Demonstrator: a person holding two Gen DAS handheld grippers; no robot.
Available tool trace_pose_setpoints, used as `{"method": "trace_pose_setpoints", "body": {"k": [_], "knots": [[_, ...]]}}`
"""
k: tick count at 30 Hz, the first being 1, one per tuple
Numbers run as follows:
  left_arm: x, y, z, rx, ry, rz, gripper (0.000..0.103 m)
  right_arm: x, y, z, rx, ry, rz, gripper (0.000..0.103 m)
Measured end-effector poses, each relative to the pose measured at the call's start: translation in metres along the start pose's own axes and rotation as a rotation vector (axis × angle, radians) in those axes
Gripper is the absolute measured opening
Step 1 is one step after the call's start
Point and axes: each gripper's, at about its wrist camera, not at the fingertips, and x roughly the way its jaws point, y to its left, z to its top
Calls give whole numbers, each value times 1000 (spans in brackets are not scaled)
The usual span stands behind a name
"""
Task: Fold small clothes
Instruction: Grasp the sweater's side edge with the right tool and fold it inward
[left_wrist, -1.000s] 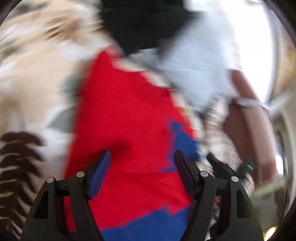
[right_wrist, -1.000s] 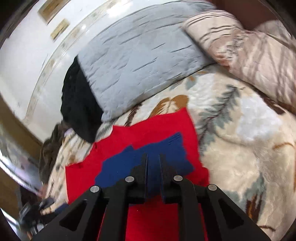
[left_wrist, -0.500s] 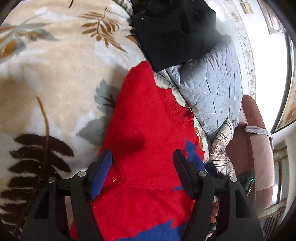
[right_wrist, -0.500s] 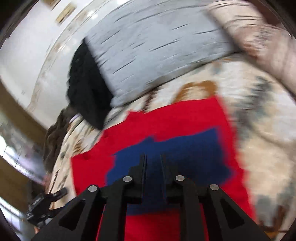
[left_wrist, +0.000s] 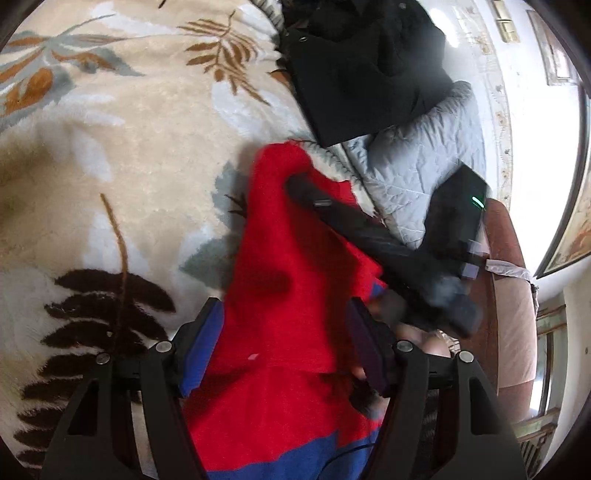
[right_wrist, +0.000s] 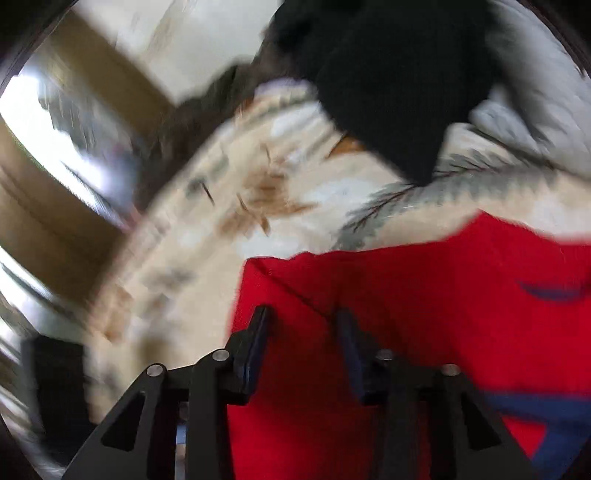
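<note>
A small red sweater (left_wrist: 288, 295) with blue patches lies on a cream leaf-patterned blanket (left_wrist: 110, 166). My left gripper (left_wrist: 284, 325) is open and hovers over the sweater's middle, empty. In the left wrist view my right gripper (left_wrist: 295, 181) reaches across the sweater, its tips at the far red corner. In the blurred right wrist view the right gripper (right_wrist: 301, 325) is open over the sweater (right_wrist: 406, 295) near a fold edge. No cloth shows between its fingers.
A black garment (left_wrist: 362, 62) and a grey quilted pillow (left_wrist: 424, 166) lie beyond the sweater. A brown chair or headboard (left_wrist: 509, 295) stands at the right. The black garment (right_wrist: 388, 85) also shows in the right wrist view.
The right gripper has opened from shut and swung left to the sweater's far corner, now showing in the left wrist view. The left gripper stays open over the sweater.
</note>
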Motion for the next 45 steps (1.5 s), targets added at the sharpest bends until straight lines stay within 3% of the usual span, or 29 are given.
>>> {"method": "trace_pose_setpoints", "body": {"k": [1, 3, 6, 8, 12, 16, 17, 18, 19, 21, 22, 23, 26, 29, 33, 39, 45], "knots": [[3, 1, 0, 2, 4, 16, 68, 12, 6, -1, -64, 16, -77, 19], [4, 1, 0, 7, 0, 22, 68, 14, 12, 2, -76, -22, -100, 19], [-1, -7, -1, 52, -36, 64, 68, -4, -1, -4, 34, -31, -51, 22], [-1, -17, -5, 113, -60, 148, 68, -30, -19, -19, 95, -51, -23, 25], [10, -29, -14, 216, -64, 283, 68, -95, -66, -74, 245, -139, -26, 25], [22, -39, -24, 322, -72, 389, 70, -166, -123, -148, 472, -274, -126, 26], [25, -40, -26, 341, -75, 402, 75, -176, -139, -169, 539, -257, -193, 24], [28, -42, -28, 360, -80, 412, 78, -179, -151, -182, 578, -213, -232, 15], [30, -45, -31, 381, -86, 426, 80, -182, -159, -195, 594, -198, -205, 1], [30, -49, -40, 424, -82, 464, 80, -201, -158, -208, 618, -202, -209, 3], [27, -50, -43, 424, -70, 471, 80, -211, -153, -211, 632, -199, -214, 16], [22, -49, -46, 401, -46, 460, 80, -220, -148, -215, 636, -194, -227, 23], [-1, -43, -57, 318, 72, 330, 80, -255, -126, -234, 565, -202, -227, 32], [-38, -39, -77, 340, 106, 336, 80, -278, -111, -261, 535, -179, -235, 43], [-78, -27, -108, 358, 161, 360, 80, -305, -100, -319, 530, -133, -214, 46], [-99, -3, -172, 305, 311, 368, 80, -304, -89, -396, 564, -82, -213, 46], [-99, 14, -221, 256, 387, 359, 80, -303, -91, -433, 633, -83, -149, 45]]}}
